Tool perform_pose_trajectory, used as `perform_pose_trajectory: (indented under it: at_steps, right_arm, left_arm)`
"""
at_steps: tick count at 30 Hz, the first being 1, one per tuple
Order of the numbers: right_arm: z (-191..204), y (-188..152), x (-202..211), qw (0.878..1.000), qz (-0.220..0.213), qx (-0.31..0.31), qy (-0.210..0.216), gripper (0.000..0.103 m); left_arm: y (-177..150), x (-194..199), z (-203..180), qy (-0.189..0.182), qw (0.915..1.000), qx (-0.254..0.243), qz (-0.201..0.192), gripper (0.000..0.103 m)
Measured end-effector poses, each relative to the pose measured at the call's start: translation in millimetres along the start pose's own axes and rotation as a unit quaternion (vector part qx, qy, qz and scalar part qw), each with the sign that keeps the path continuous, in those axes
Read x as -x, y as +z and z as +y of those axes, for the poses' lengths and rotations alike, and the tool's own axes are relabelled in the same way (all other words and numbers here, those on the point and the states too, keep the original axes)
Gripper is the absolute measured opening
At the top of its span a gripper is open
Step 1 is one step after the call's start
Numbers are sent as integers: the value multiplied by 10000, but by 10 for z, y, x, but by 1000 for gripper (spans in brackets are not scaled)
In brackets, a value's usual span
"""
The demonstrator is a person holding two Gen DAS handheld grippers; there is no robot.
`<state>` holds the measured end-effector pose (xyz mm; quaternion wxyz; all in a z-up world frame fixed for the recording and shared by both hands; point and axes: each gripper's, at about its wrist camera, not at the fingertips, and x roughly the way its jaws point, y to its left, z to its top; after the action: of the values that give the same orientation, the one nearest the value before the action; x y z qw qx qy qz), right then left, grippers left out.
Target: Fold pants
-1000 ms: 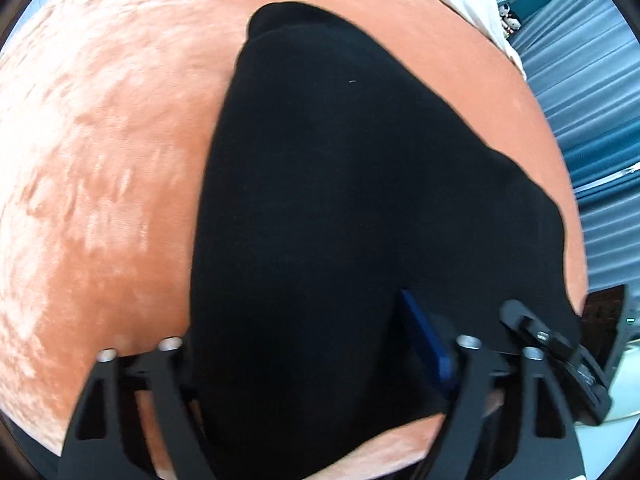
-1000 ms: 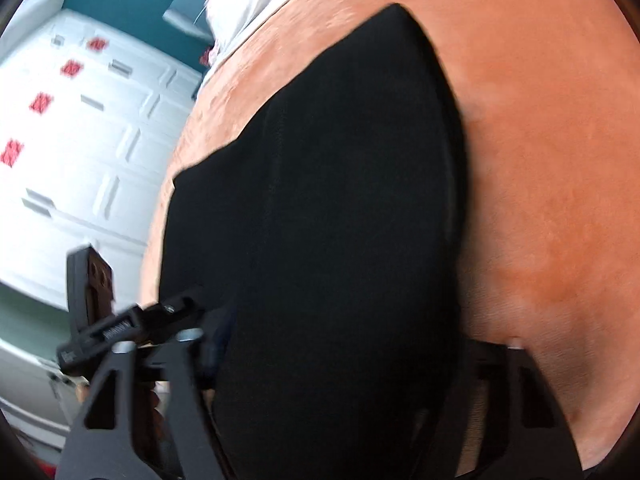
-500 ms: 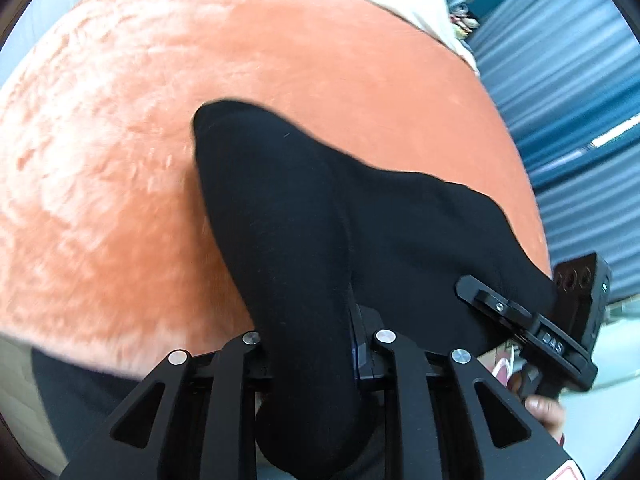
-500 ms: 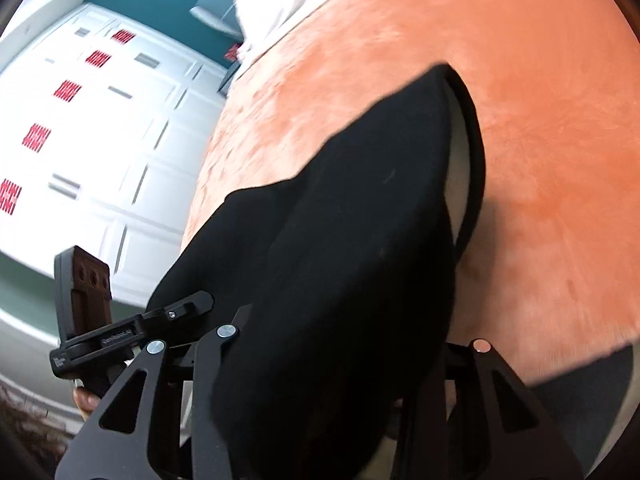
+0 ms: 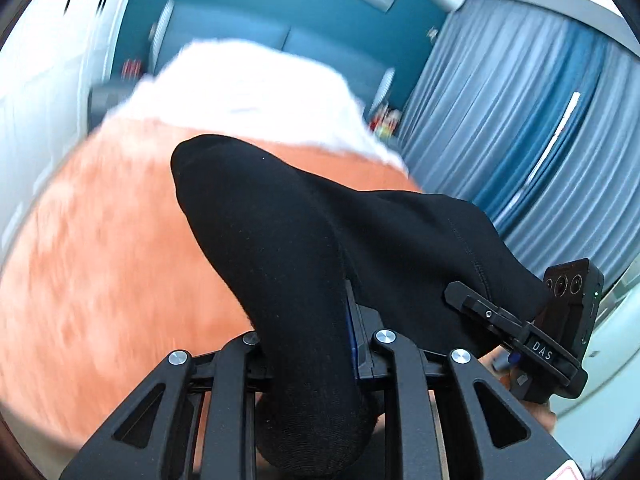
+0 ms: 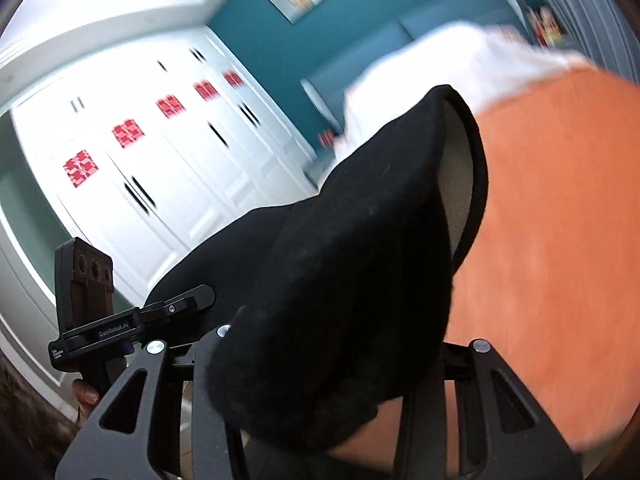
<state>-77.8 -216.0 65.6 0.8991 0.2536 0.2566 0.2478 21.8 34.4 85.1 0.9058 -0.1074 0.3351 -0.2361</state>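
The black pants (image 5: pixel 304 240) hang lifted above an orange plush bedspread (image 5: pixel 100 264). My left gripper (image 5: pixel 316 344) is shut on one end of the cloth, which bunches between its jaws and drapes over them. My right gripper (image 6: pixel 320 344) is shut on the other end of the pants (image 6: pixel 360 248); the cloth hides its fingertips. The fabric stretches between the two grippers. The right gripper also shows at the right of the left wrist view (image 5: pixel 520 328), and the left gripper shows at the left of the right wrist view (image 6: pixel 132 328).
The orange bedspread (image 6: pixel 560 240) lies below, with white bedding (image 5: pixel 248 92) at its far end. White wardrobe doors (image 6: pixel 160 168) stand to the left, blue curtains (image 5: pixel 520 128) to the right, and a teal wall (image 5: pixel 248 8) behind.
Both grippers have risen and tilted up with the pants. The cloth has lifted off the bedspread, and the room's walls have come into view.
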Motion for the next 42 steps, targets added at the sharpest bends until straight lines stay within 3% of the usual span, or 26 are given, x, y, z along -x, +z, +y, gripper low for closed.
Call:
perform_pose_trajectory:
  at_steps: [5,9,13,16,20,24,31,34,36,37,39,42]
  right_arm:
    - [25,705,-362,9977,-563,359,106,38]
    - [-51,1209,-672,9960,-749,486,98,38]
    - [-391,1591,-1182,9965,-761,338,62,38]
    - [-722,1696,-1495,9973,-705,193,57,38]
    - [-1372,1690,-1980,9980,-587,-201,101,38]
    - [-1946,1526,-2503,9982,-314,-510,-36,38]
    - [-2940,796,-3372,9906,489,-1168,-512,38]
    - [-3165,467,-3531,9878,716,-1238,-617,44]
    - [-3290,308,-3557,9844,830,-1354,-755,53]
    - [-3329,263,-3559,9847,827,-1358,-714,52]
    - [-3280,280,-3549,9849,873,-1313,-717,57]
    - [-3132,309,-3459,9774,1310,-1185,-1158,73]
  left_arm:
    - [756,-252,27,152,9970,-333,-679,17]
    - [1302,-754,249,245,9954,-357,-849,17]
    - [1575,-1355,580,273,9949,-369,-894,17]
    - [1738,-1910,877,167,9961,-242,-832,17]
    - [1699,-2661,1260,105,9974,-83,-709,18]
    - [1464,-3375,1551,304,9989,-119,-323,18]
    - [770,-4532,2300,462,9958,454,651,18]
    - [501,-4622,2444,439,9957,466,663,22]
    - [364,-4638,2523,474,9951,465,729,38]
    - [319,-4641,2560,579,9941,510,765,47]
    - [237,-4615,2687,997,9894,732,755,86]
    - [207,-4413,2847,984,9810,1339,1000,87]
